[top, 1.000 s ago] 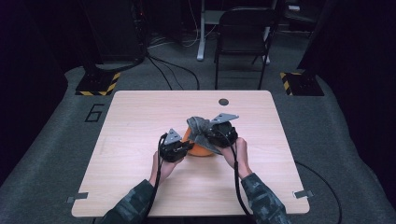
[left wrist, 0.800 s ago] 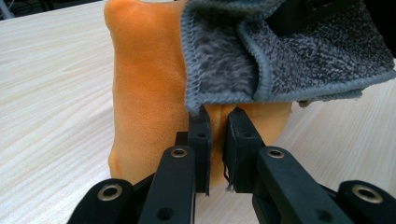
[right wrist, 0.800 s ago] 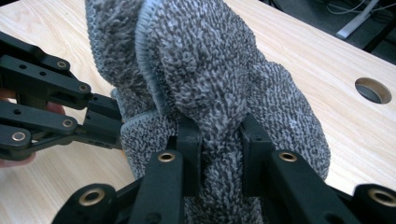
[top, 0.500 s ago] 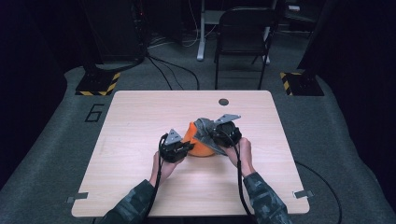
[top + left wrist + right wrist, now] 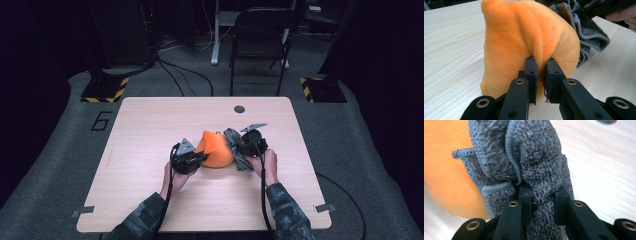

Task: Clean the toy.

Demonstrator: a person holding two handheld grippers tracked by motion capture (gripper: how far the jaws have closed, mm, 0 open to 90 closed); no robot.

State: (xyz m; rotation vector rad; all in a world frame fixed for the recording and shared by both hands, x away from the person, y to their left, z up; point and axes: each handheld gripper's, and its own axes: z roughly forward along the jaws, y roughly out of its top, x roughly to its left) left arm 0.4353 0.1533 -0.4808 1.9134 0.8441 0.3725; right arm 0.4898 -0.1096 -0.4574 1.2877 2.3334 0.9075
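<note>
Both tools are clenched: left gripper (image 5: 540, 80) pinches a fold of 1 orange plush cloth (image 5: 524, 42) at mid-table (image 5: 150, 125), right gripper (image 5: 540, 205) bites 1 grey towel (image 5: 534, 157) bunched against its right side. Each looks soft, light and limp, likely to sag and stretch; hemmed edges or corners seem the surest hold.

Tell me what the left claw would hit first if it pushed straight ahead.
The orange plush cloth: the left claw already pinches a fold of it. Behind that bunches the grey towel, probably next, though depth is unclear.
</note>
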